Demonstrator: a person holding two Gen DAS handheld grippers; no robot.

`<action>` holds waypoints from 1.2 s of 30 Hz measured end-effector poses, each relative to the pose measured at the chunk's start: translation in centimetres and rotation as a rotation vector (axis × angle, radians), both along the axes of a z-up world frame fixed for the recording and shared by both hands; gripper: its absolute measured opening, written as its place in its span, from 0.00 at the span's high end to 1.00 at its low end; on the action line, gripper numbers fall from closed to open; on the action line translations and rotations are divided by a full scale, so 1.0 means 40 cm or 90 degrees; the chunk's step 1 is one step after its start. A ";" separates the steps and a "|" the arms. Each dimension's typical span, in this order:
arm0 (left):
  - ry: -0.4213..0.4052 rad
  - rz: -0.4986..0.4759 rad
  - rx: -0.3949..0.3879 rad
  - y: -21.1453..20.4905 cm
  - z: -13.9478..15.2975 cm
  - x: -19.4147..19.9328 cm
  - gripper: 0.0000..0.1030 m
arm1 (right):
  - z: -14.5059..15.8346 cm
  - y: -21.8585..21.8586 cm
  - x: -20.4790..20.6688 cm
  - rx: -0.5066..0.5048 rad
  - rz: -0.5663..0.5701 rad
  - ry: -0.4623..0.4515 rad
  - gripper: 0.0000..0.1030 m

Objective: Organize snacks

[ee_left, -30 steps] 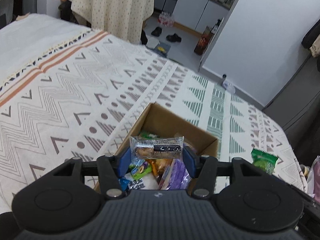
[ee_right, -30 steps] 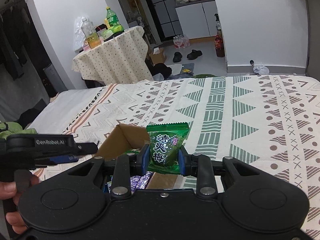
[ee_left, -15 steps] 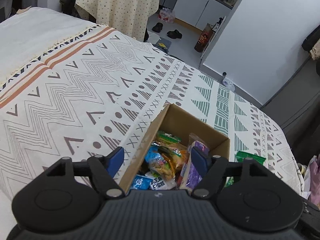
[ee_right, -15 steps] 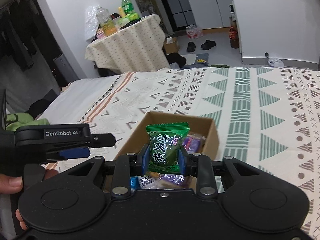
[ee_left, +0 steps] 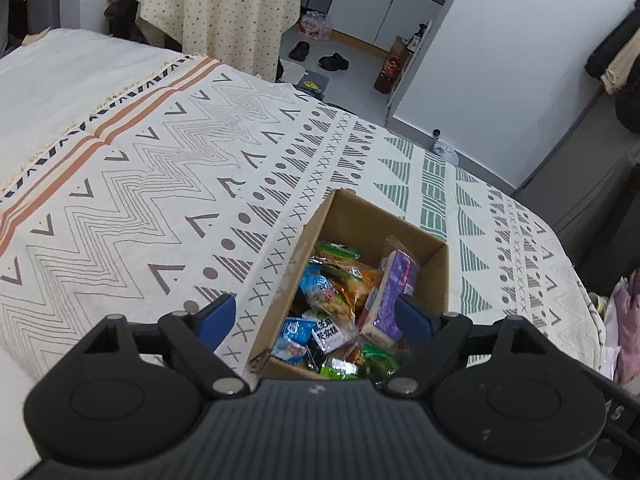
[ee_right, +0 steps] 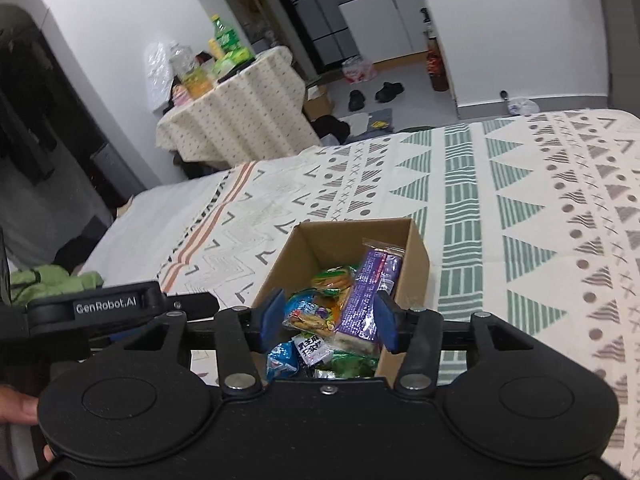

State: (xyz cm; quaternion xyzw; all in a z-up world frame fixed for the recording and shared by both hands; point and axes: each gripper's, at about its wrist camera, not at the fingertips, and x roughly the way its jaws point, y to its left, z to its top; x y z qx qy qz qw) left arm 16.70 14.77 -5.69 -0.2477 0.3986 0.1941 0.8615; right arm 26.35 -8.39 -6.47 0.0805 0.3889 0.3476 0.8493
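Hovering over a snack-filled cardboard box on the bed, both grippers' fingers spread empty, left gripper, right gripper, a hand seen only from the right wrist.

White walls, grey floor (shoes lying there).

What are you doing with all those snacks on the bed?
A person is tidying snack packets into an open brown cardboard box that sits on a patterned bedspread. They hold a black two-finger gripper in each hand. Both the left gripper and the right gripper hover over the box with their jaws open and nothing held. Inside the box lie a tall purple packet, a blue packet, a green packet and others.
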 end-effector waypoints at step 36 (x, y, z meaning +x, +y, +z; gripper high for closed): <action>-0.064 -0.081 0.123 -0.218 0.188 -0.248 0.00 | 0.148 -0.205 -0.259 0.046 -0.025 -0.094 0.00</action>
